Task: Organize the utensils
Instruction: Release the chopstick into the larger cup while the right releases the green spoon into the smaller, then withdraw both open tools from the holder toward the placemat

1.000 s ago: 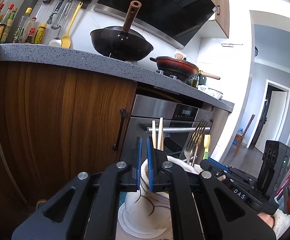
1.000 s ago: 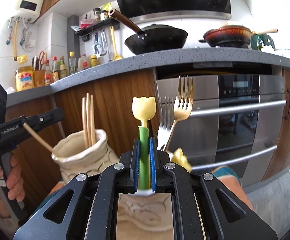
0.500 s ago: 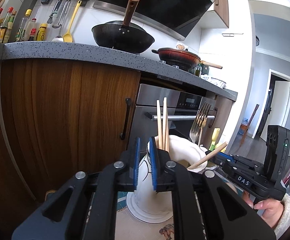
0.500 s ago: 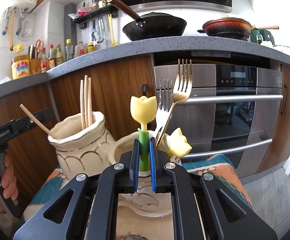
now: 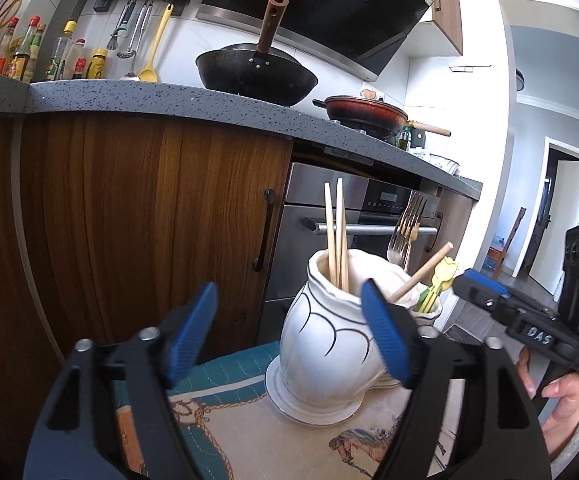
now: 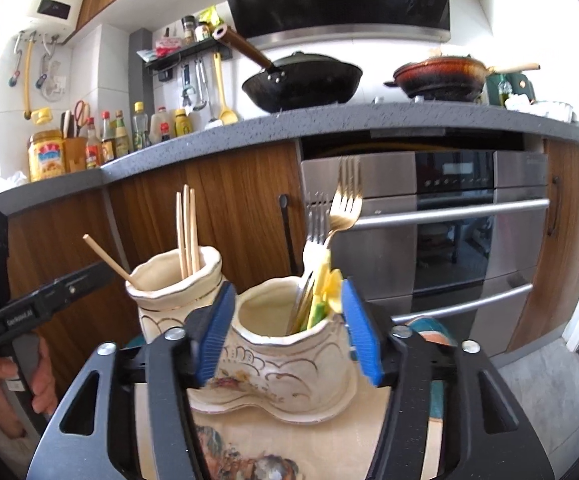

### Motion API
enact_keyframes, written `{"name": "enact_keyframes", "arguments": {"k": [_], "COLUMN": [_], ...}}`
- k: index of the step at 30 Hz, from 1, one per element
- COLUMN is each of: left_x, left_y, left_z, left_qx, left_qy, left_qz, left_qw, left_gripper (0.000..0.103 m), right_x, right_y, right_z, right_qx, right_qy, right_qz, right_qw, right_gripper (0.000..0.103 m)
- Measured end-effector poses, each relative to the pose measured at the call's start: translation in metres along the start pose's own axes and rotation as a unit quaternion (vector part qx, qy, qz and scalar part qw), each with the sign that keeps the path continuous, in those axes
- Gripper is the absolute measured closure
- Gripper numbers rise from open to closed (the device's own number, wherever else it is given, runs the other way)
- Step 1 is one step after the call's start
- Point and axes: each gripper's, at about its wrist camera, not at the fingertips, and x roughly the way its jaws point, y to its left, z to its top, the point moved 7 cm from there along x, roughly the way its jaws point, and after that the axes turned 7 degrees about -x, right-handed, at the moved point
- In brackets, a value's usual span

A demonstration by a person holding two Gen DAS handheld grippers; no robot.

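1. Both grippers had spread their jaws since the earlier frames, the right one letting go of the tulip-topped green utensil.
2. Left wrist view: the left gripper [image 5: 289,332] stood wide open and empty before the tall white ceramic vase [image 5: 329,344] holding wooden chopsticks [image 5: 336,236], near the patterned cloth's [image 5: 249,432] far edge.
3. Right wrist view: the right gripper [image 6: 285,332] was wide open, empty, flanking the cream boot-shaped holder [image 6: 285,364] containing forks [image 6: 343,208] and yellow tulip utensils [image 6: 325,284].

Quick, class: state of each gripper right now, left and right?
Left gripper: open, holding nothing.
Right gripper: open, holding nothing.
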Motion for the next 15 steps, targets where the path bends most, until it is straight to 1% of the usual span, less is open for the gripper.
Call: {"name": "enact_keyframes", "arguments": {"k": [1, 2, 3, 5, 6, 9, 10, 13, 15], "left_x": [-0.002, -0.003, -0.004, -0.006, -0.007, -0.012, -0.014, -0.022, -0.027], "left_y": [0.001, 0.002, 0.003, 0.003, 0.003, 0.0, -0.002, -0.007, -0.01], "left_z": [-0.002, -0.004, -0.008, -0.014, -0.017, -0.028, -0.031, -0.04, -0.045], "left_qx": [-0.001, -0.002, -0.003, -0.005, -0.005, -0.004, -0.002, 0.006, 0.011], "left_qy": [0.001, 0.003, 0.007, 0.015, 0.019, 0.029, 0.031, 0.034, 0.036], "left_qz": [0.003, 0.005, 0.007, 0.009, 0.011, 0.012, 0.012, 0.013, 0.014], "left_qw": [1.0, 1.0, 0.9999, 0.9998, 0.9998, 0.9995, 0.9995, 0.9993, 0.9992], "left_gripper": [0.019, 0.015, 0.011, 0.006, 0.006, 0.006, 0.006, 0.006, 0.006], "right_x": [-0.007, -0.013, -0.018, -0.029, -0.032, -0.037, -0.038, -0.04, -0.039], "right_y": [-0.001, -0.003, -0.004, -0.006, -0.007, -0.003, -0.001, 0.008, 0.015], "right_z": [0.0, -0.001, -0.001, -0.006, -0.01, -0.027, -0.036, -0.056, -0.066], "right_qx": [-0.002, -0.002, -0.001, 0.007, 0.012, 0.025, 0.026, 0.016, 0.003], "right_qy": [-0.002, -0.004, -0.004, 0.003, 0.01, 0.051, 0.073, 0.12, 0.142], "right_qz": [-0.008, -0.014, -0.02, -0.028, -0.027, -0.026, -0.029, -0.034, -0.042], "right_qw": [1.0, 1.0, 1.0, 1.0, 1.0, 0.998, 0.997, 0.992, 0.989], "right_gripper": [0.037, 0.03, 0.027, 0.013, 0.01, 0.008, 0.008, 0.008, 0.008]}}
